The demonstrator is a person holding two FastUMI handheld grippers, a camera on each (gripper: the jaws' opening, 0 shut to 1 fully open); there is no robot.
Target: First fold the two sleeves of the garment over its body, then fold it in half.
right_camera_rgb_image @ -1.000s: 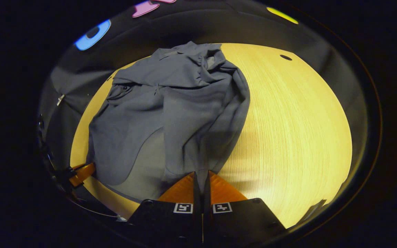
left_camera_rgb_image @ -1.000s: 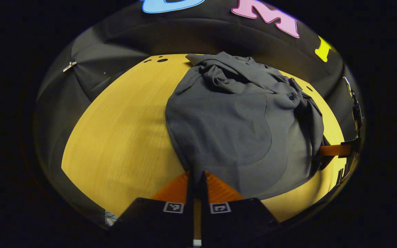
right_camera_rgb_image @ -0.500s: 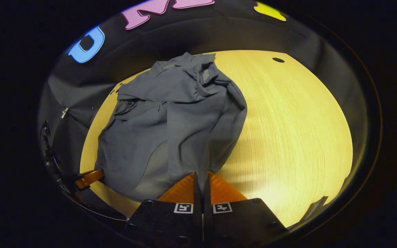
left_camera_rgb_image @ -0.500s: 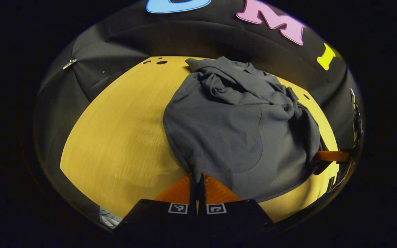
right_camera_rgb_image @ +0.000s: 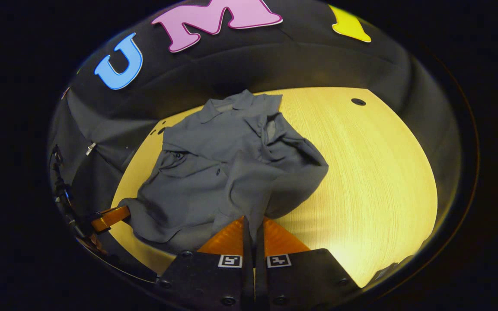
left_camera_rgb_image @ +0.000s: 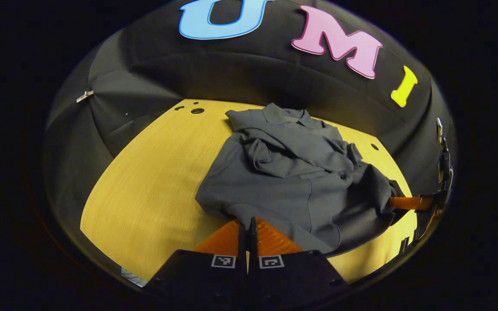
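A dark grey collared shirt (left_camera_rgb_image: 292,181) (right_camera_rgb_image: 227,168) lies rumpled on the yellow wooden table (left_camera_rgb_image: 145,185) (right_camera_rgb_image: 370,172), collar toward the booth's wall. My left gripper (left_camera_rgb_image: 246,222) is shut on the shirt's near hem at its left corner. My right gripper (right_camera_rgb_image: 252,220) is shut on the hem at the other corner. Both corners are lifted off the table, so the lower part of the shirt arches up over the body. In the left gripper view the right gripper's fingers (left_camera_rgb_image: 407,202) reach into the cloth at far right; in the right gripper view the left gripper's fingers (right_camera_rgb_image: 110,217) show at far left.
The table carries small round holes near its far corners (left_camera_rgb_image: 197,111) (right_camera_rgb_image: 358,102). The black cloth wall curves close behind the table. Bare tabletop lies left of the shirt in the left gripper view and right of it in the right gripper view.
Both grippers, still shut on the hem, have carried it toward the collar. The shirt looks shorter and flatter, and more of the wall shows above it.
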